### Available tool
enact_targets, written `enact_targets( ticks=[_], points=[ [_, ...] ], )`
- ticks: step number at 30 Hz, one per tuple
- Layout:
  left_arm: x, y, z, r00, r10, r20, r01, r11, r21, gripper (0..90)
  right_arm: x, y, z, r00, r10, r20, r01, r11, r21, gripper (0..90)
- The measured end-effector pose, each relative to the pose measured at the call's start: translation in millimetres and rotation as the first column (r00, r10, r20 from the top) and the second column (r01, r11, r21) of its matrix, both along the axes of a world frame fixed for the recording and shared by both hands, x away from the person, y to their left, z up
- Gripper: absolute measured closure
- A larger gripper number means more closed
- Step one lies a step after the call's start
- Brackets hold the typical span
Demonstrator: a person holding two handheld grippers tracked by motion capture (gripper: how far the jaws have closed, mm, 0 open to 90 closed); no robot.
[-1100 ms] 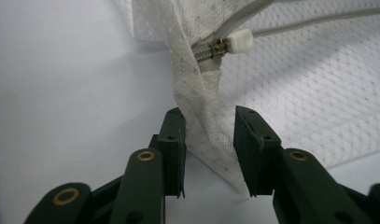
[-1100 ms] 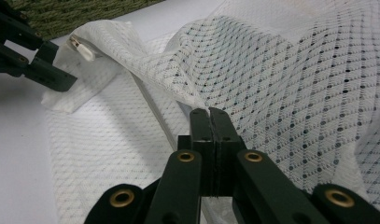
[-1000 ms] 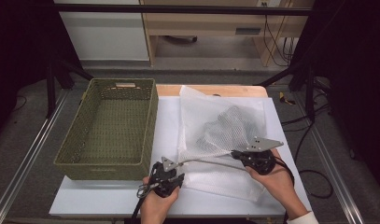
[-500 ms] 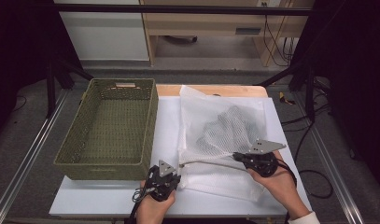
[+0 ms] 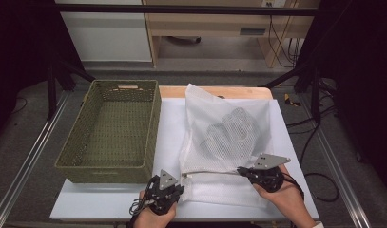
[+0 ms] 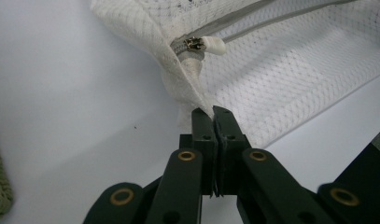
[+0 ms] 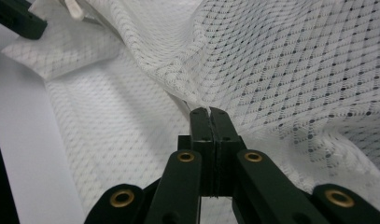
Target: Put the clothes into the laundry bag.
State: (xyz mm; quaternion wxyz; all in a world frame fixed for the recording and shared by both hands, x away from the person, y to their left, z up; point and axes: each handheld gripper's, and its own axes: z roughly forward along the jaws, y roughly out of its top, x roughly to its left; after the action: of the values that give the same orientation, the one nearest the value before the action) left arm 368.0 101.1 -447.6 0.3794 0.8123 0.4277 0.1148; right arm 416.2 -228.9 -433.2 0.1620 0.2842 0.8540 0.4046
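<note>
A white mesh laundry bag (image 5: 224,137) with a dark bundle showing faintly through its netting lies on the white table top (image 5: 110,202), just to the right of a rectangular olive-green woven basket (image 5: 110,130) that stands on the same surface. The bag's far end reaches toward the back of the table, well beyond the basket's midpoint, while its near edge runs across the front, away from the basket's near right corner. The left gripper (image 5: 174,186), held in the person's left hand (image 5: 150,219), sits just in front of the basket's near right corner; its jaws have just been closing and now pinch the corner of the bag's white fabric hem between them, as the left gripper view shows at the black jaw tips (image 6: 213,112). Just beyond that pinched corner, the metal zipper slider with its white pull tab (image 6: 201,45) rests at the end of the grey zipper line (image 6: 253,16) that runs off along the bag's edge. The right gripper (image 5: 243,171), held in the person's right hand (image 5: 288,202), is well apart from the basket, at the bag's near right part, and its jaws are clamped tight on a fold of the netting (image 7: 208,109). Between the two grippers the bag's zipped edge (image 5: 210,173) is drawn out in a nearly straight line, slightly raised off the table.
</note>
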Motion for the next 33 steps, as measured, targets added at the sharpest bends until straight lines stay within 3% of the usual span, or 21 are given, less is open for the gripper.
enact_targets(
  ticks=[9, 23, 33],
  points=[
    [-5.1, 0.8, -6.3, 0.9996, -0.025, -0.015, 0.026, 0.9995, 0.016, 89.4, -11.5, 2.2, -12.1, 0.9991, 0.026, -0.032, -0.027, 0.999, -0.040, 90.0],
    [-16.3, -4.4, -9.4, 0.9975, -0.066, -0.024, 0.067, 0.9970, 0.039, 89.6, -23.8, 2.5, -17.6, 0.9976, 0.045, -0.053, -0.049, 0.996, -0.077, 90.0],
    [-19.5, -3.3, -13.7, 0.9973, -0.067, -0.030, 0.068, 0.9965, 0.048, 89.5, -30.9, 4.5, -22.6, 0.9957, 0.059, -0.072, -0.066, 0.993, -0.098, 90.0]
  ],
)
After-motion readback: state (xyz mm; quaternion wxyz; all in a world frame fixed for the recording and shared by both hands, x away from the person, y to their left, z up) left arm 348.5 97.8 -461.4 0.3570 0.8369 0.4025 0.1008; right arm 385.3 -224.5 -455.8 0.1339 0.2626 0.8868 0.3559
